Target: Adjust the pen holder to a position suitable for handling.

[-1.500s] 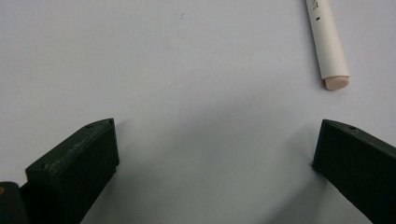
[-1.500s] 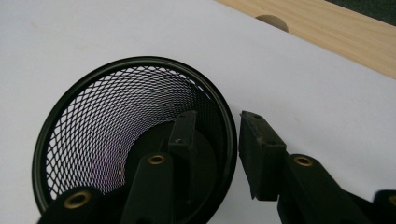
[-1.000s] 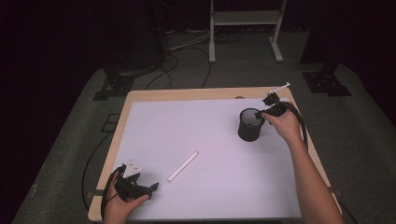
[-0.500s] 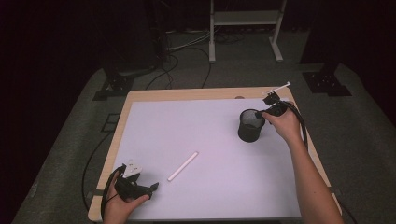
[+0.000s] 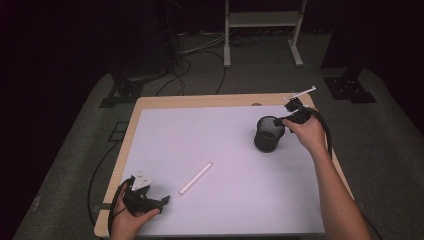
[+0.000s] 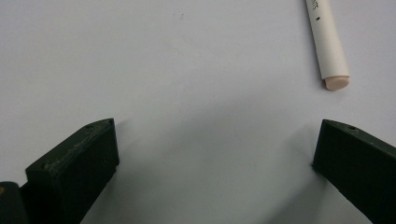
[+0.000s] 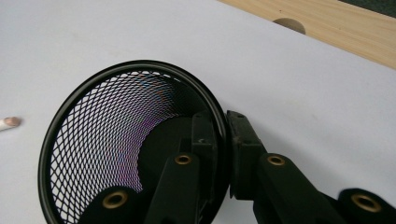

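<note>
A: Start with the biggest thing. What carries it all?

B: The counter (image 5: 165,150), a wooden top under a white sheet. A strip of bare wood shows along the far edge.

A: And the container?

B: A black mesh cup (image 5: 269,134) stands upright on the right far part of the counter. In the right gripper view its round rim and fine wire wall show clearly, with a dark solid floor; I see nothing lying inside, though the near inner wall is hidden behind the jaw.

A: Who has hold of it?

B: The right claw (image 7: 225,140) is pinching the cup's wall at the rim, one jaw inside and one outside, having just finished closing on it.

A: And the other one?

B: The left claw (image 6: 212,154) sits at the near left corner, jaws spread wide over bare white sheet, holding nothing.

A: Anything smaller?

B: A white stick (image 5: 196,178) lies flat near the middle front, well apart from the cup. In the left gripper view it has a pale pinkish tip and tiny print too small to read; its upper part is cut off.
</note>
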Demonstrator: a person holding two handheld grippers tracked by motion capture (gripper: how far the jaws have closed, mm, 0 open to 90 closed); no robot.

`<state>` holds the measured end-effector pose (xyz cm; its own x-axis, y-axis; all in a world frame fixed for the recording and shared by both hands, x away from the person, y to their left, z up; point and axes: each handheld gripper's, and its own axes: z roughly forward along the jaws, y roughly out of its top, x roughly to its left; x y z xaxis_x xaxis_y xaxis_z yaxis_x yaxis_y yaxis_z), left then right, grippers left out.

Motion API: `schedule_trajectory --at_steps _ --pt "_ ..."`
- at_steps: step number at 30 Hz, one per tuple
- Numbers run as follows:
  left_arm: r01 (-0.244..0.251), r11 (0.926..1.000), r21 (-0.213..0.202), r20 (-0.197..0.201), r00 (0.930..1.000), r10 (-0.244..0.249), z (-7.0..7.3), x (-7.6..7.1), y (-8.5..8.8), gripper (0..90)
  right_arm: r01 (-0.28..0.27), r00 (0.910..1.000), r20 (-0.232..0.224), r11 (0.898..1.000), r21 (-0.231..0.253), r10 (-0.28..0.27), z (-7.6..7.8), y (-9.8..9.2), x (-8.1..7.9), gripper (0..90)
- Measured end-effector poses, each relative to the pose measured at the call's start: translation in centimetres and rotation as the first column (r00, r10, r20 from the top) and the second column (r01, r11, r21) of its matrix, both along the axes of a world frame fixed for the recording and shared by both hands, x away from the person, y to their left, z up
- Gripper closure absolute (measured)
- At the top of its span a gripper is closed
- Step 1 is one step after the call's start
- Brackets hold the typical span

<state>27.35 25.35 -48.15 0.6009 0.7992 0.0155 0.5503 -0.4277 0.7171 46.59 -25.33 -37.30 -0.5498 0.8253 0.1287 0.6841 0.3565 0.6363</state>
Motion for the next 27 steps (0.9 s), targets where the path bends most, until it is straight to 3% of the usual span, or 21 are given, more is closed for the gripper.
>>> schedule_trajectory --at_steps 14,27 --pt "0.0 1.0 0.0 0.0 1.0 0.0 0.0 0.0 0.0 0.0 -0.048 0.9988 0.013 0.999 0.017 0.048 1.7 0.5 -2.5 81.6" --pt "0.001 1.0 0.002 0.001 1.0 -0.001 0.0 0.0 0.0 0.0 -0.099 0.9951 0.004 0.995 0.007 0.099 1.9 1.5 -5.1 81.6"
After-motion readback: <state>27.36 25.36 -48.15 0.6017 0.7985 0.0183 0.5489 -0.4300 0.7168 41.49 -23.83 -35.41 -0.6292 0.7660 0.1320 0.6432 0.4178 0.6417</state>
